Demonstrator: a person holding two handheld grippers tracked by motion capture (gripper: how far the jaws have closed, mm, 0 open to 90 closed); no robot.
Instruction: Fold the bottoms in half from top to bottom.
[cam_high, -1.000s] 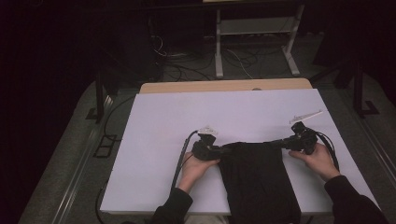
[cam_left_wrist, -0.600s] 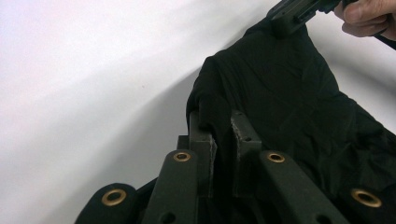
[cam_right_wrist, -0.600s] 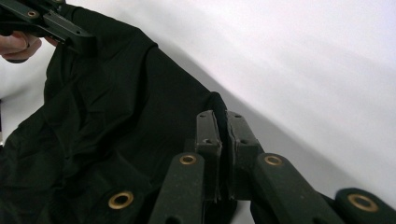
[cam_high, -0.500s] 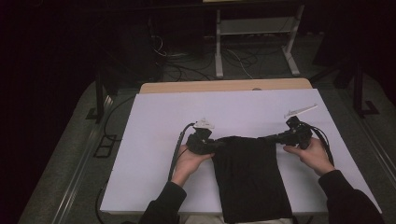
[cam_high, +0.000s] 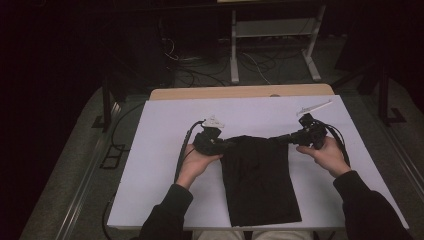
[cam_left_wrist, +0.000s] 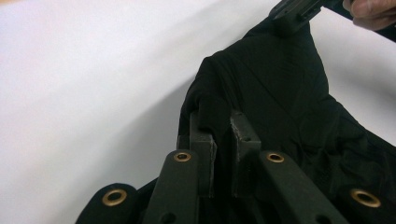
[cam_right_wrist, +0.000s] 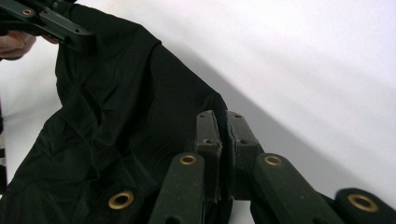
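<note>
Between both hand-held grippers (cam_high: 225, 144) (cam_high: 280, 139): black cloth (cam_high: 260, 180), corners pinched.

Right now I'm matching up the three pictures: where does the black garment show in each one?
High view: the black garment lies lower centre on the white table, its far corners pinched by both grippers.
Left gripper view: it fills the right half.
Right gripper view: it fills the left half.
Shared landmark: the white table under the cloth.
</note>
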